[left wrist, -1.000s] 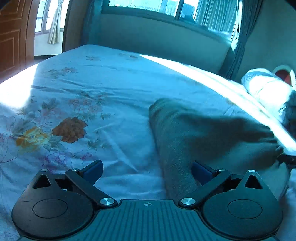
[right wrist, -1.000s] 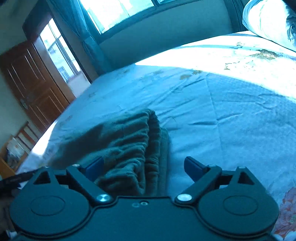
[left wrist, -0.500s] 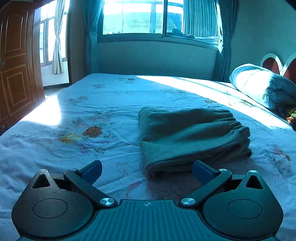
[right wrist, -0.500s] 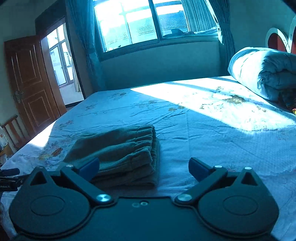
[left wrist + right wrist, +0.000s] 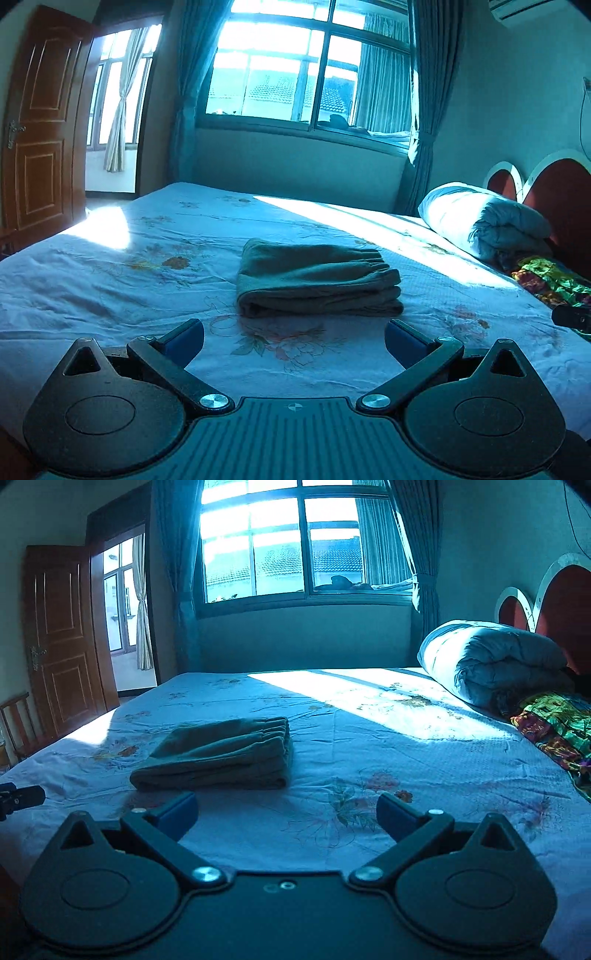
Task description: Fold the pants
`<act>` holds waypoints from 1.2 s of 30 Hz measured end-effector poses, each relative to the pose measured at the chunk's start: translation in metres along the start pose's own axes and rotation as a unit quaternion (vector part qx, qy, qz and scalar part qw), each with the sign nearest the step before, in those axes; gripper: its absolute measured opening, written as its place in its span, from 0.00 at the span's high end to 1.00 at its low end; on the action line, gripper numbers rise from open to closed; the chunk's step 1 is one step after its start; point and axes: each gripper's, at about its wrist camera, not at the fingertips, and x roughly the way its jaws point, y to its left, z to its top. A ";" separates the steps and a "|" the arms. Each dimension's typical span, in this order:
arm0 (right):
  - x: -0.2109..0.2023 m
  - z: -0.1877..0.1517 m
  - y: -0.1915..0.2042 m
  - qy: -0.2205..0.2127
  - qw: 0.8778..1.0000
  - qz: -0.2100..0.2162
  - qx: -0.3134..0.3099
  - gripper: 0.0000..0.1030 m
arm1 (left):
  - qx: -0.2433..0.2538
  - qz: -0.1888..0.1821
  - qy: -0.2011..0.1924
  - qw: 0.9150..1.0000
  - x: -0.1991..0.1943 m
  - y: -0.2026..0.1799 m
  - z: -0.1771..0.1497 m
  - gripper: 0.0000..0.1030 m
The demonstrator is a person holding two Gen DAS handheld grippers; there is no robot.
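Folded pants (image 5: 317,282), a compact olive stack with the gathered waistband at its right end, lying on the floral sheet (image 5: 110,280) near the middle of the bed. Left gripper (image 5: 294,338) and right gripper (image 5: 286,812), both short of the stack and clear of it, jaws spread wide and empty. Rolled quilt (image 5: 495,664) by the headboard (image 5: 565,602); window (image 5: 310,70) behind.

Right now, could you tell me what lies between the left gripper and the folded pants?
Only bare floral bedsheet lies between the open left gripper and the pants; the left wrist view shows this clearly.
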 end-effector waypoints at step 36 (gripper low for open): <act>0.011 -0.061 0.008 -0.003 1.000 -0.010 -0.030 0.06 | 0.048 0.022 0.000 0.999 -0.002 -0.021 -0.056 0.00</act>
